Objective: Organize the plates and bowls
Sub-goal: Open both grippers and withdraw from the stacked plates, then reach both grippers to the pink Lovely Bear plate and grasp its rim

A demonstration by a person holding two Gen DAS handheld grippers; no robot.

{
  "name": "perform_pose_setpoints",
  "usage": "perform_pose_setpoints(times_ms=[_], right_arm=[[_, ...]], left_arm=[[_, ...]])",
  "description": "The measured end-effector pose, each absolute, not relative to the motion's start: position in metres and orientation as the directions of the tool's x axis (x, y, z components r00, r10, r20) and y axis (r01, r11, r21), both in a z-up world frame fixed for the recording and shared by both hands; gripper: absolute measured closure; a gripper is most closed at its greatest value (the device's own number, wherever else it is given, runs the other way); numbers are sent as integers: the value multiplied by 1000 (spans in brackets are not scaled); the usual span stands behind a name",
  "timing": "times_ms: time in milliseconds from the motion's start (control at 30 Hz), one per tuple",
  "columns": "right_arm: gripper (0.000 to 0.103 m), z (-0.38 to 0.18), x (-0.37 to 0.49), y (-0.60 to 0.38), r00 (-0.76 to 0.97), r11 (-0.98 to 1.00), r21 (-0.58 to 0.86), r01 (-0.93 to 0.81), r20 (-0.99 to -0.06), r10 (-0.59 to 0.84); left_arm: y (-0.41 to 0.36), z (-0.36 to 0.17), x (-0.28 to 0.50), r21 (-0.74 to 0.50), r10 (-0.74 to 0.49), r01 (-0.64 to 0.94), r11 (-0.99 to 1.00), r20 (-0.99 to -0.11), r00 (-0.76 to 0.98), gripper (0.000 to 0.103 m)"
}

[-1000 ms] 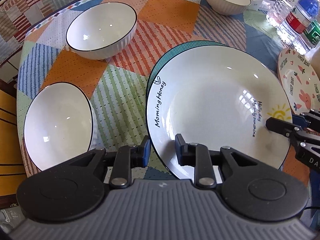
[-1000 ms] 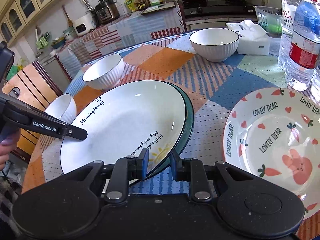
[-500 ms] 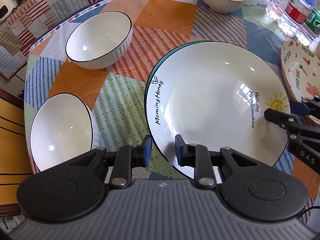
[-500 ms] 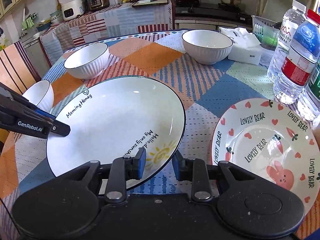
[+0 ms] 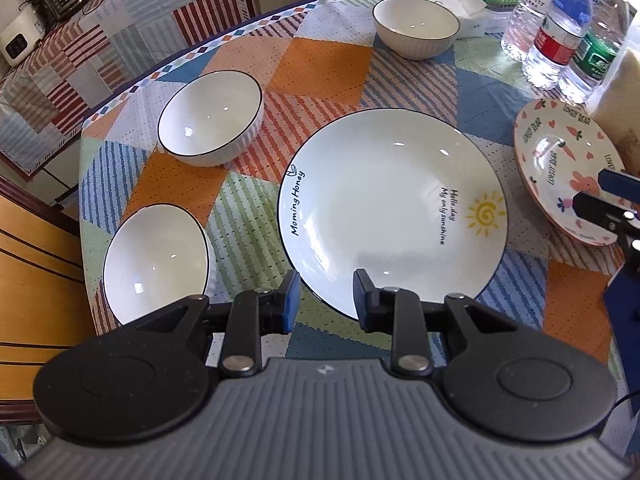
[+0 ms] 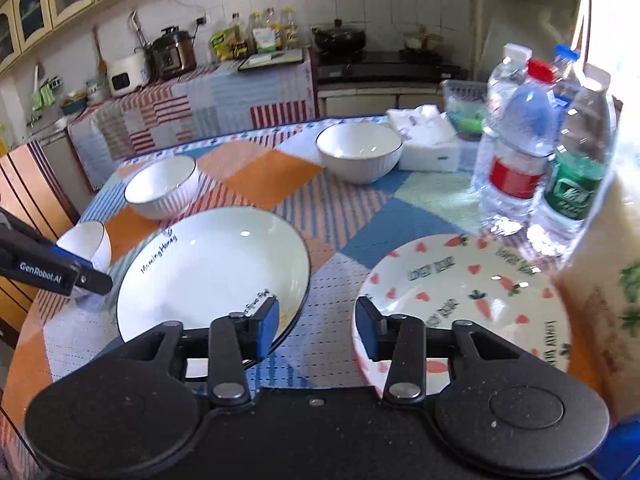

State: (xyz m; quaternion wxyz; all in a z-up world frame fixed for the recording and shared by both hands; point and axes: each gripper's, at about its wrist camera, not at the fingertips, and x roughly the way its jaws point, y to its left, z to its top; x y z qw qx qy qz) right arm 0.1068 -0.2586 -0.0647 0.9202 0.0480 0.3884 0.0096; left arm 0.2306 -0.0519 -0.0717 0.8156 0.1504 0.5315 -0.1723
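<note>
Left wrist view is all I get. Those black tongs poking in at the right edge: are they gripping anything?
Observer: No. The right tongs are open with nothing between them, above the cloth between the white plate and the carrot plate. They have just been opening.
Operator: Is the white plate lying there alone?
Observer: Probably not. A darker rim shows under its near edge, so it seems to lie on another plate.
Operator: What is beyond the table?
Observer: A stove with a black pan on it.
</note>
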Motion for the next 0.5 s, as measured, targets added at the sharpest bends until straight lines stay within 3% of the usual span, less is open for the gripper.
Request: perform_pose_setpoints(times_ms=[167, 233, 500], right_arm=[[52, -36, 81, -268, 709, 995, 97, -36, -699, 94], [42, -26, 71, -271, 720, 996, 76, -46, -688, 86], [23, -10, 36, -297, 769, 999, 37, -19, -638, 38]], left_arm=[[-66, -43, 210, 58, -166, 492, 868, -901, 400, 62], [-74, -30, 201, 61, -184, 511, 858, -891, 415, 62], [-111, -6, 175, 66, -237, 569, 820, -866, 441, 51]])
